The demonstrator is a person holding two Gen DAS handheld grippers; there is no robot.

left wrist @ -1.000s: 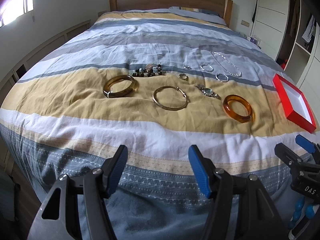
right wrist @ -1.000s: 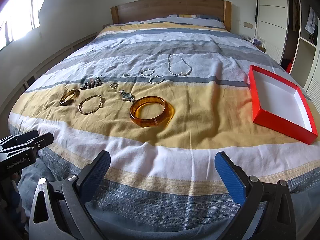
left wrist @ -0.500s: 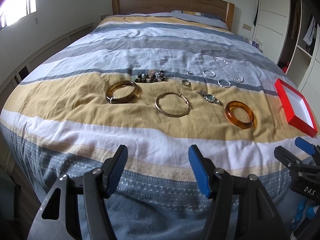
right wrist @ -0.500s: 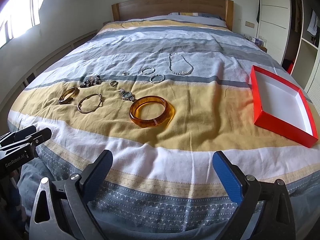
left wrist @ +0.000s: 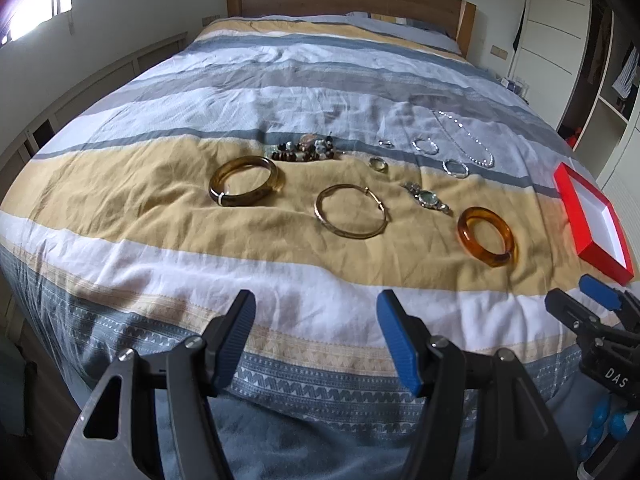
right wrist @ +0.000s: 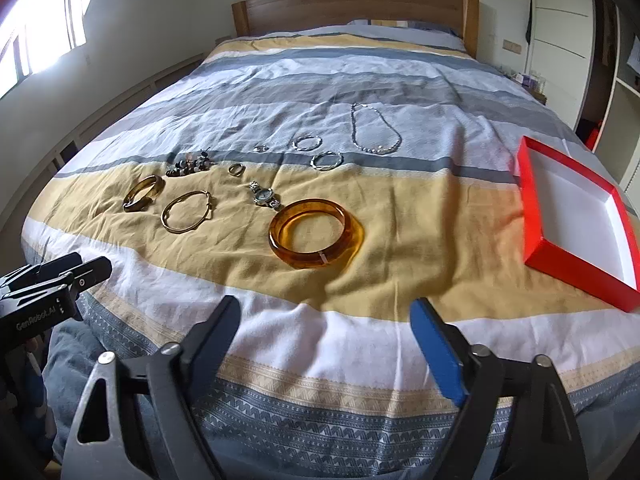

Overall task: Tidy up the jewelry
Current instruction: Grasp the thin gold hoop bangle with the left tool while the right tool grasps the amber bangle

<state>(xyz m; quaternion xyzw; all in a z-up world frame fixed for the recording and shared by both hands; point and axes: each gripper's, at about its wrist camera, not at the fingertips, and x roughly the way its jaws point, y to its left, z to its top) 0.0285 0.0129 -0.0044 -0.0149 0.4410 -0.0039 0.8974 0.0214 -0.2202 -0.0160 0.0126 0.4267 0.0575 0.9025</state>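
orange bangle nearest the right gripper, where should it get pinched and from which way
Pinch the near rim of the orange bangle, one finger inside the hole and one outside, coming down from above. It lies flat on the bedspread, so its outer wall is too low and wide to span. The right gripper is open and sits just short of it, with the red box off to the right.

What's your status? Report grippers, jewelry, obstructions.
Left gripper and right gripper open, holding nothing. Jewelry spread on bed; amber bangle nearest. Red box holds nothing. Nothing blocking.
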